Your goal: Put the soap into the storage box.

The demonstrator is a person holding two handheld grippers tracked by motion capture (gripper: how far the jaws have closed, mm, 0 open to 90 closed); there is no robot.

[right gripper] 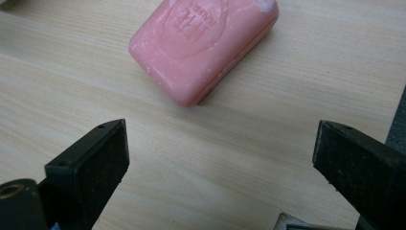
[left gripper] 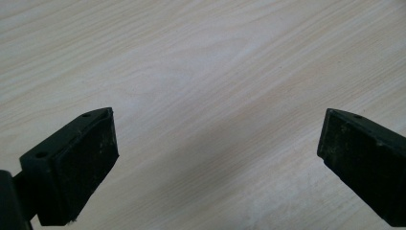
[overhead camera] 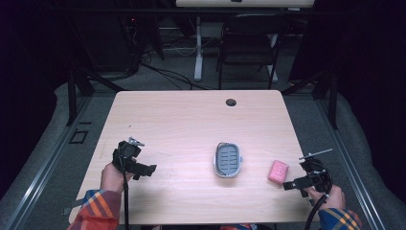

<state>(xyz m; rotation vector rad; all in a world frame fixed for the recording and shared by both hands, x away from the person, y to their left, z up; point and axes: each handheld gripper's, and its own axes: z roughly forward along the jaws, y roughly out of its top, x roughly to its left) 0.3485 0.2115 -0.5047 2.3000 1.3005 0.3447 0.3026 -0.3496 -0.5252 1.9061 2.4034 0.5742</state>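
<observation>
Soap [right gripper: 203,48] lies flat on the wooden table [overhead camera: 191,120], near its right edge, just ahead of the right gripper [overhead camera: 292,184] and apart from it; in the right gripper view the pink bar sits skewed to the line of the jaws, which stand wide apart with nothing between them. The grey soap dish [overhead camera: 228,160] rests near the middle of the table, well to the left of the bar. The likeliest trouble, as I judge it, is a slip: the bar looks smooth with rounded corners, and because it lies at an angle the pads could meet it on its corners and squirt it sideways, perhaps toward the table edge close by. A closing made too high on the bar could also pop it out downward, and a drop over the dish might tip or shove that light tray. Squaring the wrist to the bar's long sides before closing would help. The right hand [overhead camera: 330,197] holds its gripper low and close to level, pointing left and a little forward toward the soap. The left gripper [overhead camera: 143,170] rests idle at the table's left side, its hand [overhead camera: 112,177] low over the wood, pointing right, its jaws likewise spread wide over bare tabletop and grasping nothing.
</observation>
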